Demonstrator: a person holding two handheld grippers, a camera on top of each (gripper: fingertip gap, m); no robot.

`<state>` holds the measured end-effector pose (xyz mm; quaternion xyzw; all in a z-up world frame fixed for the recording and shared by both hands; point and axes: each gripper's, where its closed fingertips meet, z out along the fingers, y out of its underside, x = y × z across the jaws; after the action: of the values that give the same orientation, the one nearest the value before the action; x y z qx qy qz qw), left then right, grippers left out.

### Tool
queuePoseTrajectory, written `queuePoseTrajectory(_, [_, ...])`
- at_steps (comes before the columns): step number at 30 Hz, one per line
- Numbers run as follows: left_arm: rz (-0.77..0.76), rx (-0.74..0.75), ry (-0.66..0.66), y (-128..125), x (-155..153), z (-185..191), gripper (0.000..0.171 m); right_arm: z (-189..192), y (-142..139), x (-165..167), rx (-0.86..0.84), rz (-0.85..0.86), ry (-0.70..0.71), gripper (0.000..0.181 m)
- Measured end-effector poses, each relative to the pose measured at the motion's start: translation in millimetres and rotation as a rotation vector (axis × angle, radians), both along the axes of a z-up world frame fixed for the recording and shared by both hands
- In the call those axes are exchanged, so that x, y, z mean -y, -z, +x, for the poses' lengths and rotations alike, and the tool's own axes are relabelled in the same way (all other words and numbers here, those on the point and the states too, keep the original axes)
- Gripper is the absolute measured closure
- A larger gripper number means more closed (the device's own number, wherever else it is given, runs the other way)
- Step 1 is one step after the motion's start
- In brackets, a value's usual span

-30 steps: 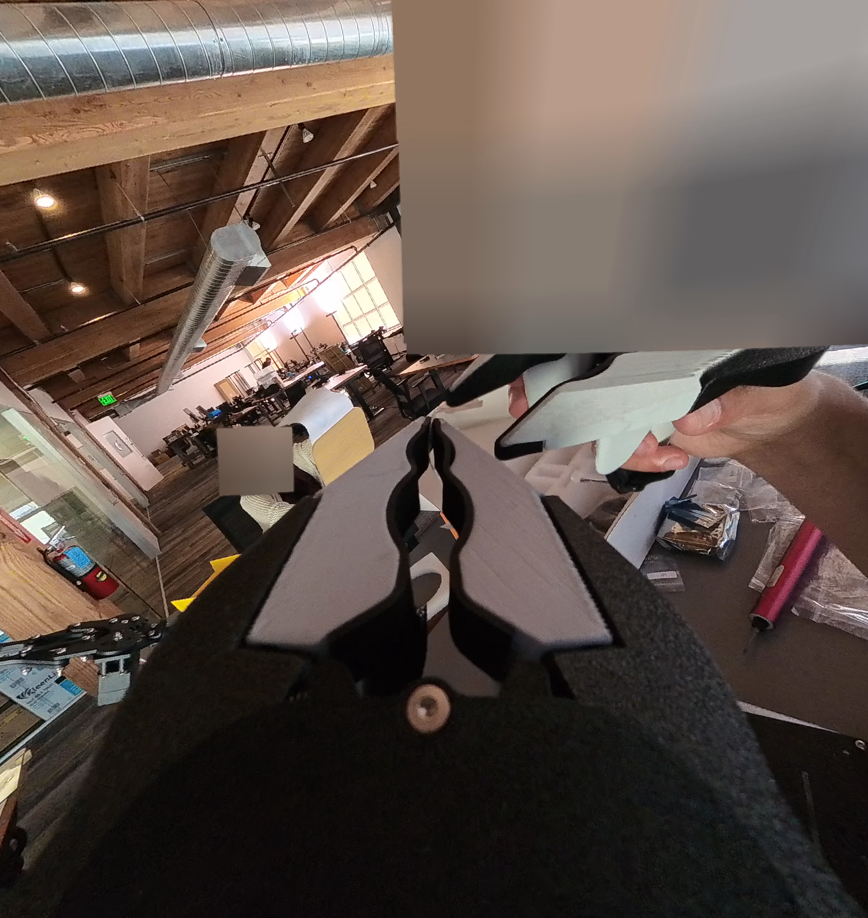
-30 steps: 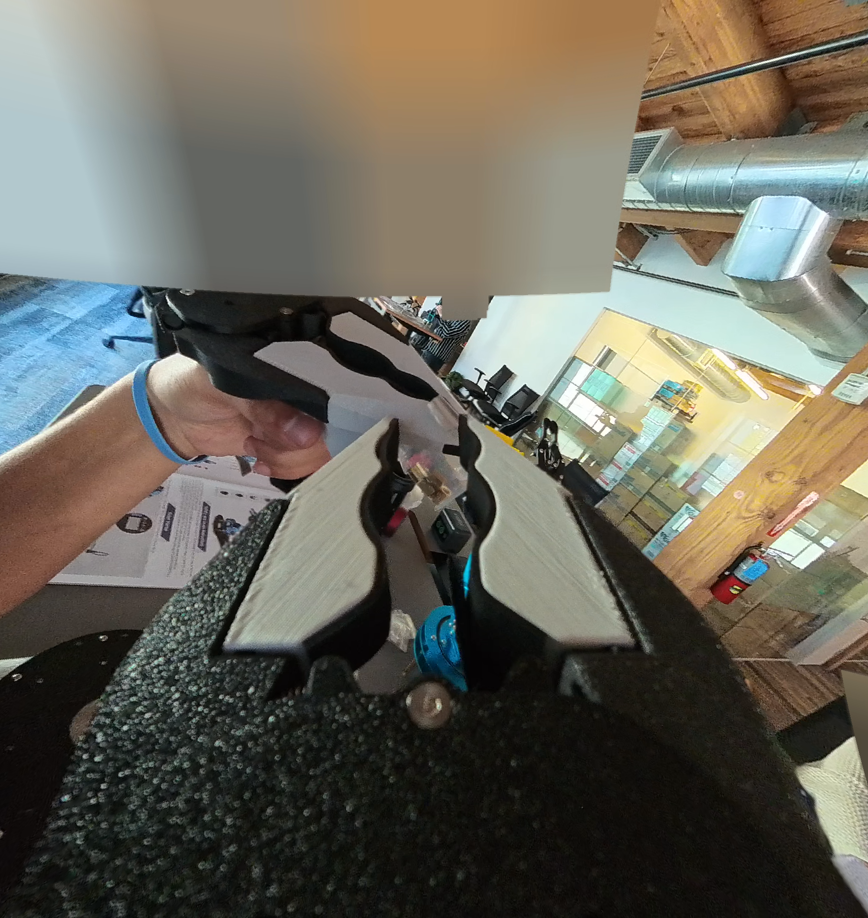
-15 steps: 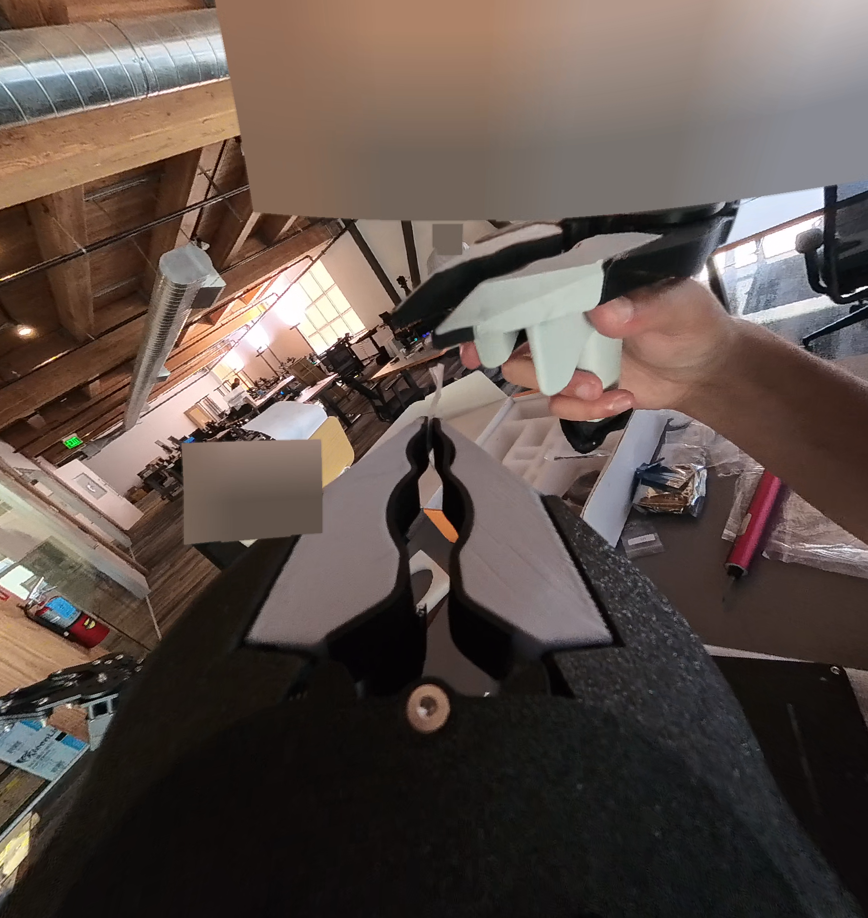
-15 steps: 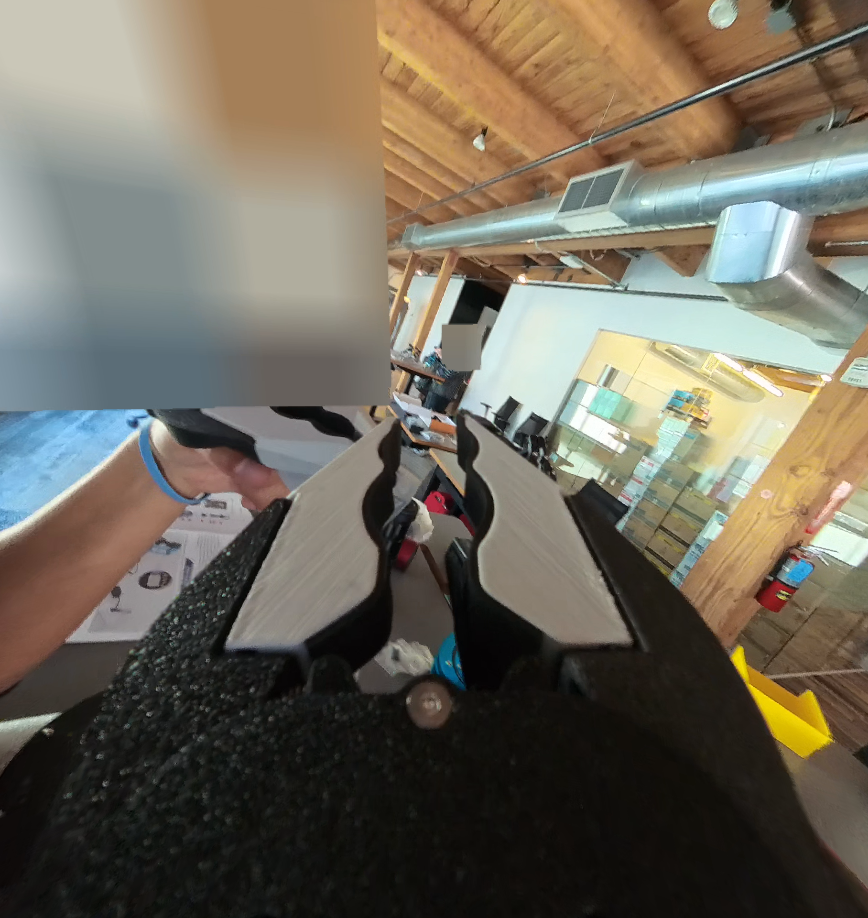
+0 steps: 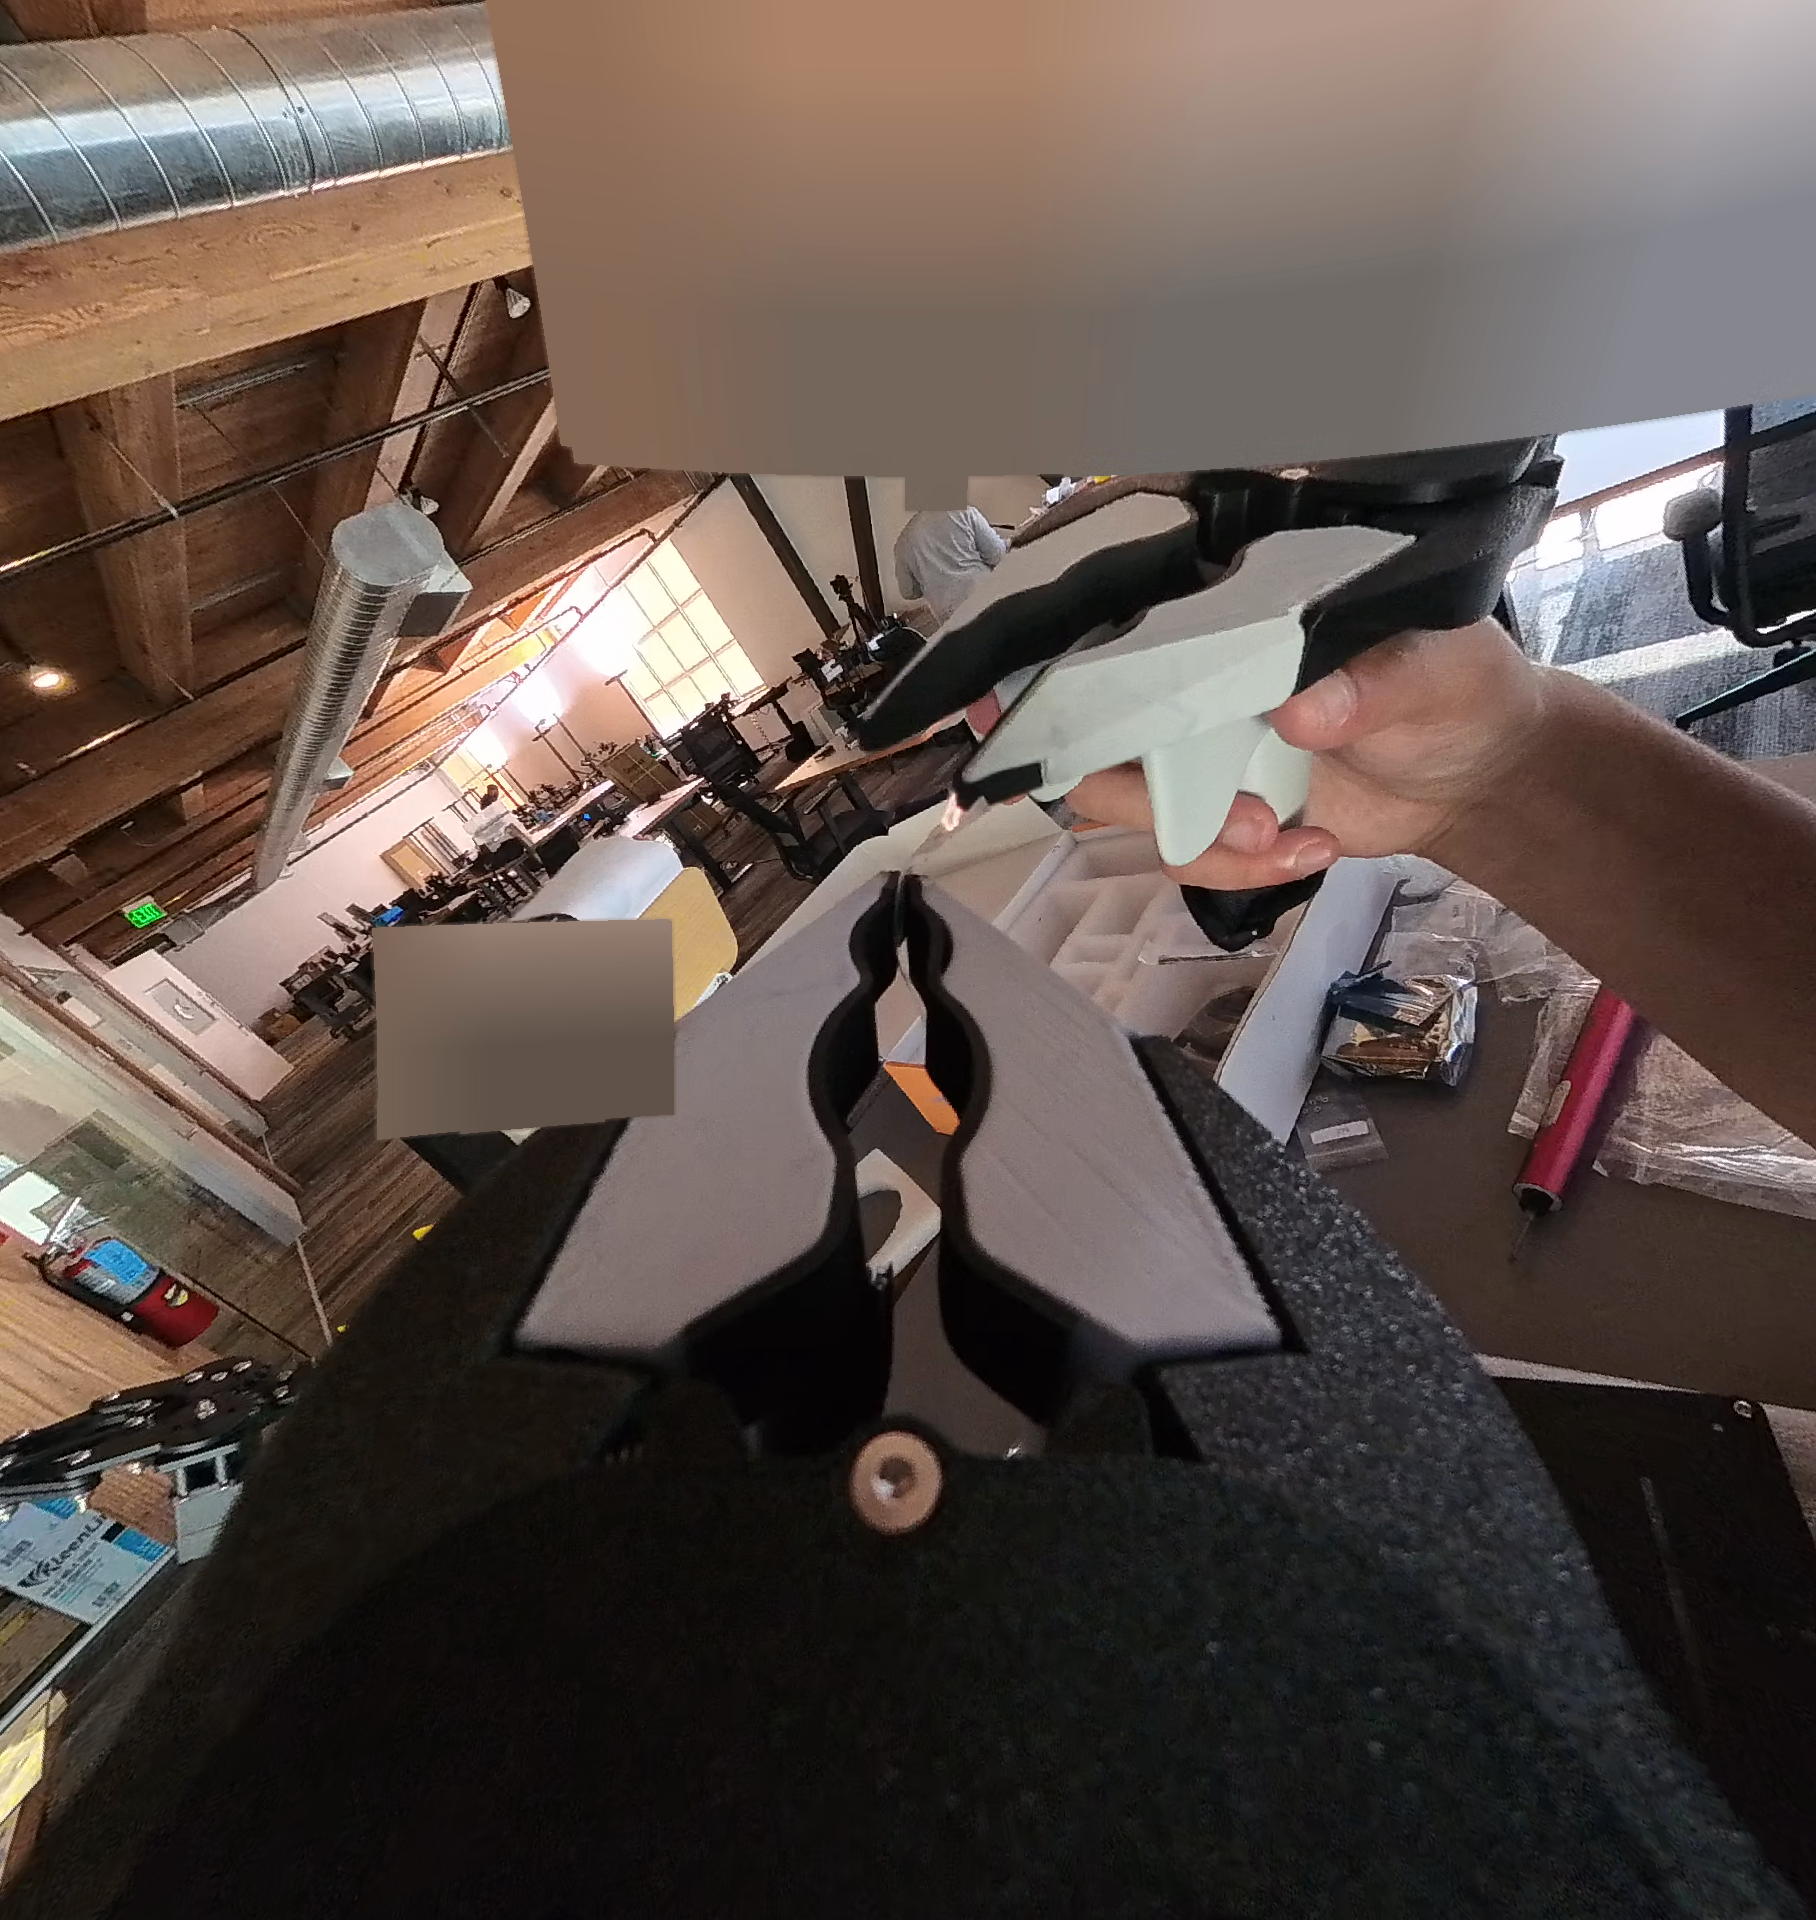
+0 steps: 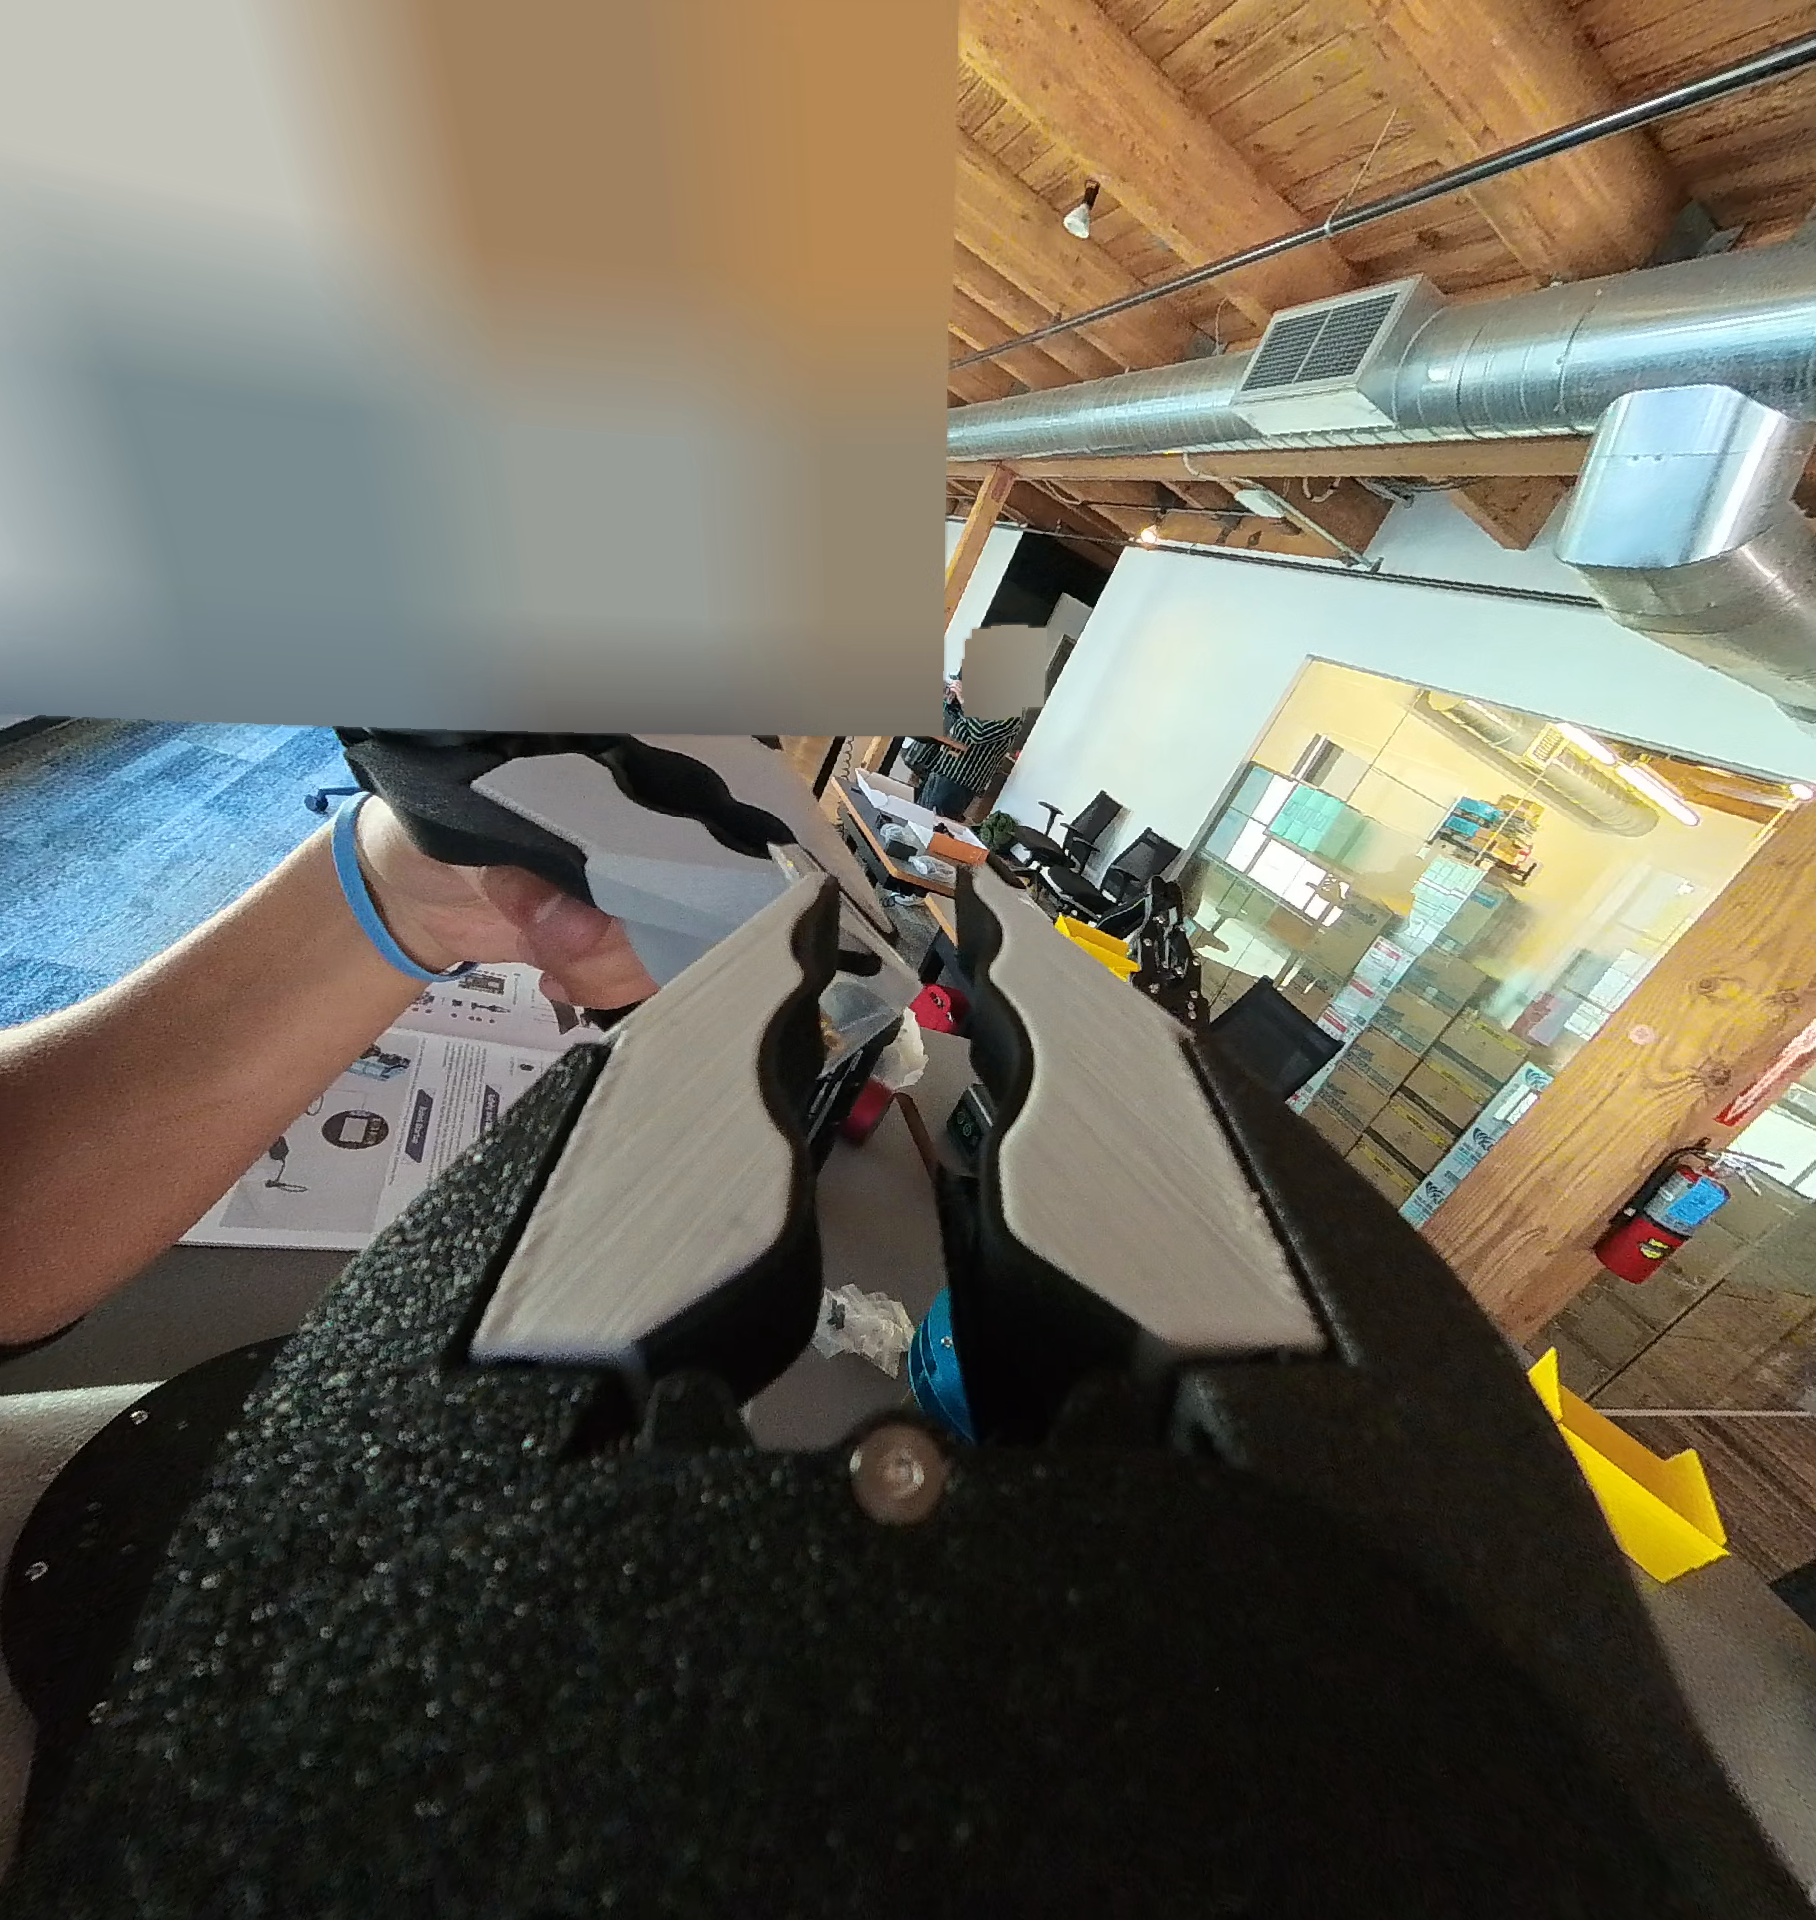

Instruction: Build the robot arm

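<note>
The left gripper (image 5: 902, 883) is raised, tips pinched together on nothing, with the right gripper (image 5: 997, 727) at one o'clock. The right gripper's jaws stand slightly parted and empty, both seemingly just carried aloft above the table (image 5: 1610, 1268).

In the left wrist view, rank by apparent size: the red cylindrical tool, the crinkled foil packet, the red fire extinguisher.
1. Red cylindrical tool, longest.
2. Crinkled foil packet and red fire extinguisher look alike; the extinguisher stands much farther off, so I would not rank them.

Timber-beam ceiling (image 6: 1247, 156), silver ducts (image 5: 208, 125) — bright windows (image 5: 675, 644) (far end), desks, glass partition (image 6: 1506, 935).
</note>
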<state>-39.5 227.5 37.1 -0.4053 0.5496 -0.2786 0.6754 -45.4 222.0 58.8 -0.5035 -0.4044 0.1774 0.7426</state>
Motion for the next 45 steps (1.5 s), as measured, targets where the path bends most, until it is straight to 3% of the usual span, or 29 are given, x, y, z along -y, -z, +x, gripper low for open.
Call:
queuePoseTrajectory(16, [0.004,-0.003,0.001,0.1,0.9,0.2,0.171,3.3,-3.8,2.8,-0.015,0.01,-0.003,0.16])
queuePoseTrajectory(45, [0.026,-0.029,-0.046,4.2,-6.5,-1.1,0.171,-13.0,14.4,5.1,0.11,0.02,-0.011,0.159])
